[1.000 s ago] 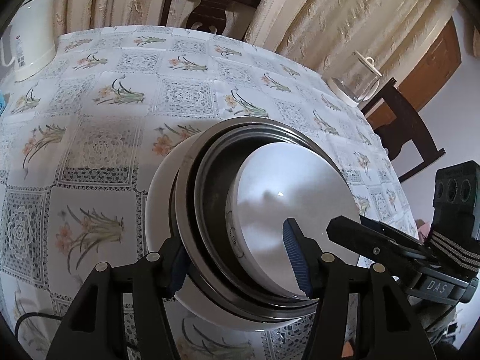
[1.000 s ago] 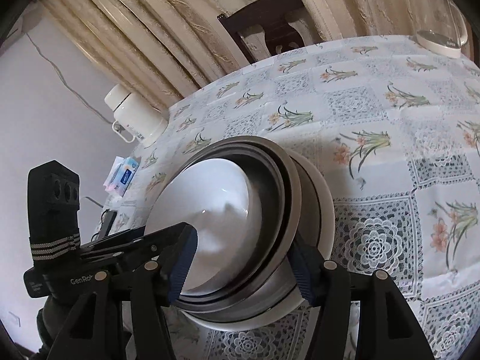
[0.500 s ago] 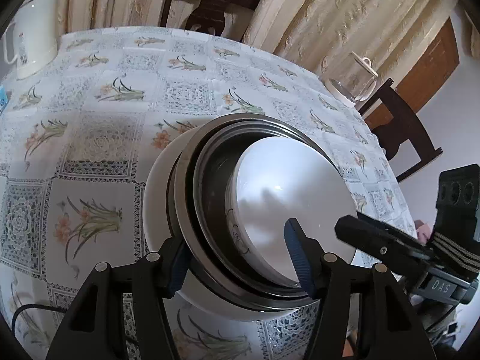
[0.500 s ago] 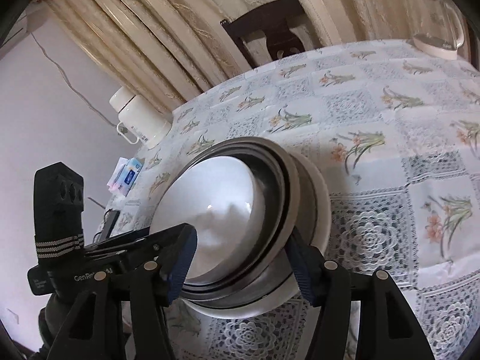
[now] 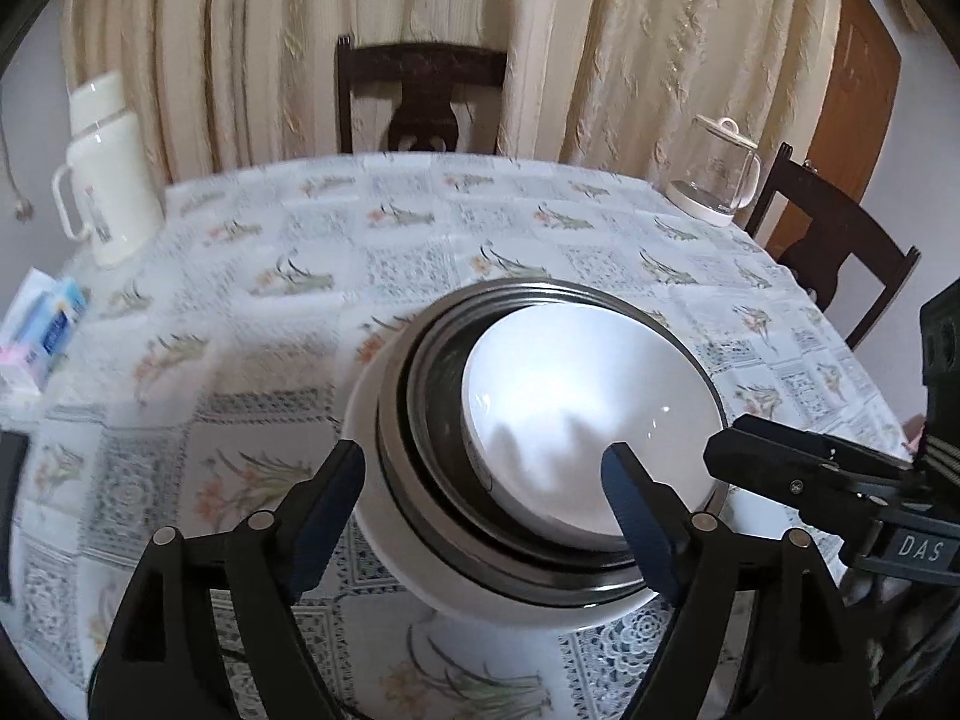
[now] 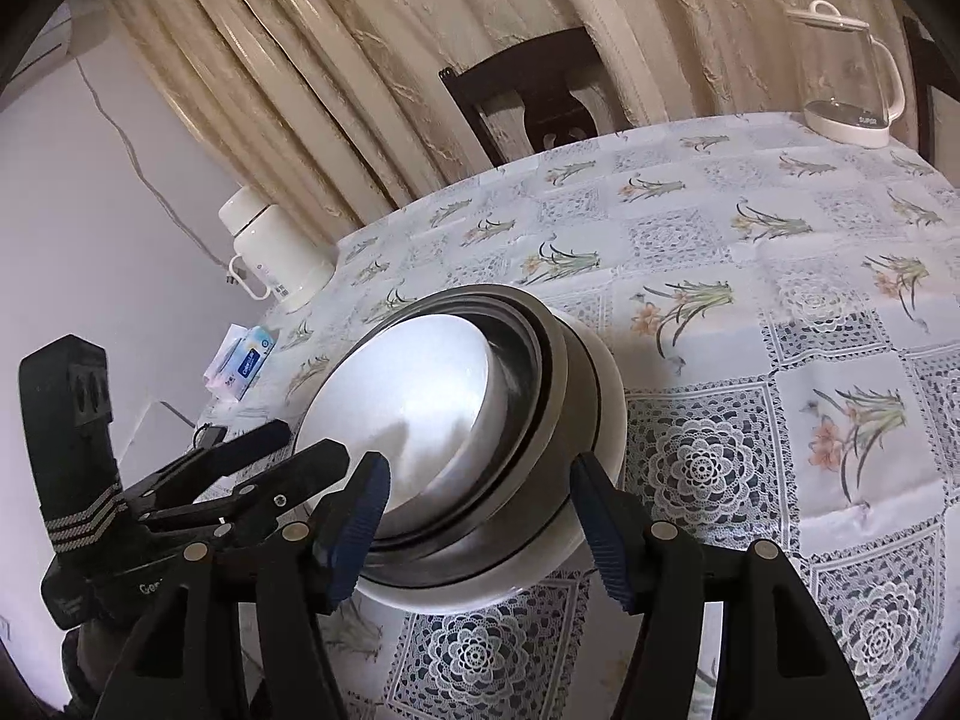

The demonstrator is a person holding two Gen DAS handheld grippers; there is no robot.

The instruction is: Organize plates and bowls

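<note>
On the near part of the round table [image 5: 420,228], on its floral lace-pattern cloth, the dishes sit nested in one stack: a white outer bowl [image 5: 384,516] at the bottom, steel bowls [image 5: 432,420] inside it, and a small white bowl [image 5: 576,408] in the middle. In the right wrist view the same order shows from the side, with the white outer bowl [image 6: 600,396] widest and the small white bowl [image 6: 420,396] on top. No plate or bowl lies loose anywhere else on the cloth, so I judge the gathering largely done; what may remain is letting go and perhaps squaring up the stack, since the inner bowls sit off-centre towards the right hand's side.

The stack is round, so it has no long axis across the table; its one axis runs up through the nested centres, all mouths facing up, roughly level.

The left gripper [image 5: 486,492] straddles the stack's near left rim, and its jaws are opening: one finger stands outside the white outer bowl, the other over the small white bowl, and neither pad presses. The right gripper [image 6: 480,504] straddles the near right rim at a middling spread, pads seemingly just clear of the bowls.

A white thermos jug [image 5: 102,180] and a glass kettle [image 5: 714,174] stand well apart at the far edge.
</note>
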